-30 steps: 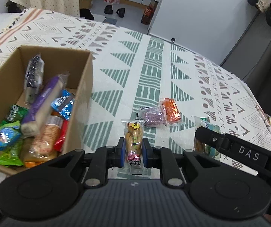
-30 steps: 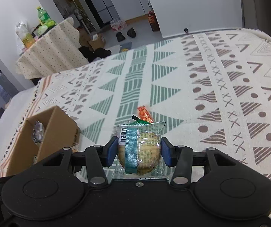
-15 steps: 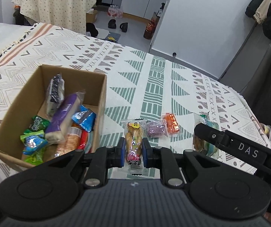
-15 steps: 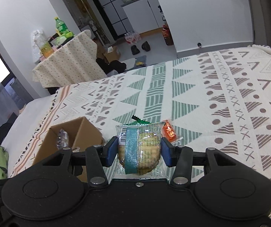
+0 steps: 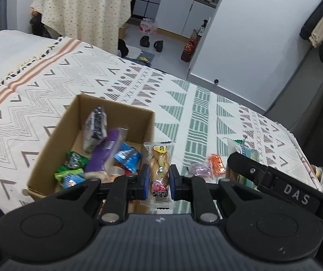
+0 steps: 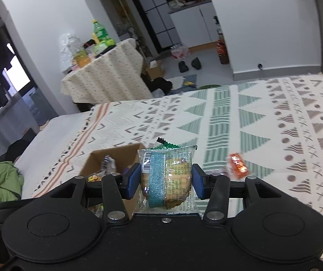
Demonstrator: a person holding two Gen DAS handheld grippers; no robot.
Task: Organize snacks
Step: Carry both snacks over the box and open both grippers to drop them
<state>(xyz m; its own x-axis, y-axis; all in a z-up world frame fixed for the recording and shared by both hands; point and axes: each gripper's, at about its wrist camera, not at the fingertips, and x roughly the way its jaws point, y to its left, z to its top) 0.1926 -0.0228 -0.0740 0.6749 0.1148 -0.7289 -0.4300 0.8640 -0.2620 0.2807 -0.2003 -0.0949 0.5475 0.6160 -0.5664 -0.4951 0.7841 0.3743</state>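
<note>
Both tools have risen off the bed: left tool [image 5: 159,178] pinching a peanut packet [image 5: 160,171], right tool [image 6: 165,181] pinching a cake packet [image 6: 169,178], now nearing the box [image 5: 48,146].

A patterned bedspread [image 5: 206,103], a draped table [image 6: 107,79], slippers [image 5: 150,41].

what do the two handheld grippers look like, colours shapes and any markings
Both are matte black plastic. The left gripper has two round discs on a ribbed grey-black body, silver pivot bolts on black linkage arms, and blue pads on its fingers. The right gripper matches, with a smooth black body. From the left wrist view its side bar reads "DAS" in white. No cables or sleeves show.
</note>
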